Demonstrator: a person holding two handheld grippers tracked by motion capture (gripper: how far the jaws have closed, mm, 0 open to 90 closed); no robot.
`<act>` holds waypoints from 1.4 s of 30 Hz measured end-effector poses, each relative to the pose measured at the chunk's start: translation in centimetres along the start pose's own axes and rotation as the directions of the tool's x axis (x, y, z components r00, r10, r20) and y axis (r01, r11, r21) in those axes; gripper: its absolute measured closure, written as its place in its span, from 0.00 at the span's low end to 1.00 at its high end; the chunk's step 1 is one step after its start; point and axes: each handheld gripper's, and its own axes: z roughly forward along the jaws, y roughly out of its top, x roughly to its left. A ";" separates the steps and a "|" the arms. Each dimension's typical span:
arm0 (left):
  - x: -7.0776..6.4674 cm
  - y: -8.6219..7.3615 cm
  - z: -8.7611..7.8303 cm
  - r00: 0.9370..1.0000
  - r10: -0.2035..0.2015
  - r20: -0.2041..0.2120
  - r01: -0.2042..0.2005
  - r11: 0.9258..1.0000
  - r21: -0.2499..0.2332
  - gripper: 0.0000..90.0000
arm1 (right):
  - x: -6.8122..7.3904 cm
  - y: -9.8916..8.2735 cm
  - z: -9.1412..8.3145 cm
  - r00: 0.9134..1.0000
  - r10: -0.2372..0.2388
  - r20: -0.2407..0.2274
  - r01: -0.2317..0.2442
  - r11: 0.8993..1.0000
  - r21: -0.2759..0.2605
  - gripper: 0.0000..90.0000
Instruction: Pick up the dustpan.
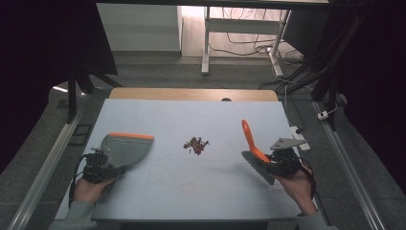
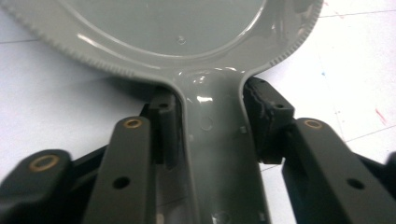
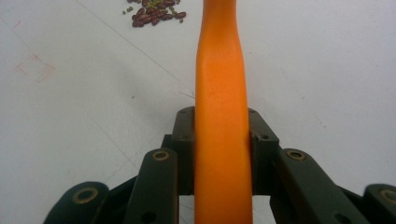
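Grey plastic forms the dustpan [image 1: 125, 147], which has an orange front edge and lies flat on the white table [image 1: 191, 191] at the left. The left gripper [image 1: 98, 165] has its 2 jaws closed against the sides of the pan's handle [image 2: 219, 154], as the left gripper view shows. At the right, the right gripper [image 1: 280, 163] clamps the orange handle [image 3: 222, 130] of a brush [image 1: 253, 148], its 2 jaws pressed on either side; the handle rises tilted toward the table's middle, and the dark bristles [image 1: 258, 167] sit at the table surface. A small pile of reddish-brown beans [image 1: 196, 144] with a few green bits lies between the 2 tools, well apart from both.
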 end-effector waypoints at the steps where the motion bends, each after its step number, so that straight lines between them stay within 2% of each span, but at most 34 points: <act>1: 0.1 0.0 0.0 1.000 -0.005 0.000 0.005 1.000 -0.006 0.68 | 0.0 0.0 0.0 1.000 0.000 0.000 0.000 1.000 0.000 0.78; 14: 0.9 -0.2 -0.6 0.999 0.028 0.014 -0.028 0.999 -0.045 0.69 | -0.1 0.0 -0.1 1.000 0.001 0.001 -0.001 1.000 -0.002 0.78; 19: 0.9 -0.3 -0.8 0.999 0.051 0.017 -0.050 0.997 -0.066 0.69 | -0.1 0.0 -0.1 1.000 0.000 0.003 0.000 1.000 -0.005 0.78; 23: 1.3 -0.3 -1.2 0.997 0.067 0.031 -0.063 0.993 -0.101 0.69 | -0.1 0.0 -0.1 1.000 -0.001 0.003 0.001 1.000 -0.006 0.78; 30: 1.4 -0.2 -1.8 0.991 0.122 0.053 -0.112 0.982 -0.150 0.69 | -0.2 0.1 -0.3 1.000 0.003 0.010 -0.003 1.000 -0.021 0.78; 32: 1.4 -0.2 -1.9 0.990 0.127 0.060 -0.116 0.981 -0.157 0.69 | -0.2 0.1 -0.3 1.000 0.003 0.011 -0.003 1.000 -0.023 0.78; 36: 1.4 -0.1 -2.2 0.984 0.165 0.068 -0.149 0.970 -0.191 0.69 | -0.2 0.1 -0.3 1.000 0.003 0.011 -0.003 1.000 -0.024 0.78; 37: 1.4 -0.1 -2.2 0.984 0.165 0.068 -0.149 0.970 -0.191 0.69 | -0.2 0.1 -0.2 1.000 0.003 0.011 -0.003 1.000 -0.024 0.78; 38: 1.4 -0.1 -2.3 0.981 0.178 0.072 -0.160 0.966 -0.203 0.69 | -0.2 0.1 -0.2 1.000 0.001 0.011 -0.001 1.000 -0.023 0.78; 42: 1.8 0.6 -2.3 0.977 0.195 0.086 -0.173 0.961 -0.216 0.69 | -0.1 0.3 -0.2 1.000 0.000 0.008 0.000 1.000 -0.028 0.78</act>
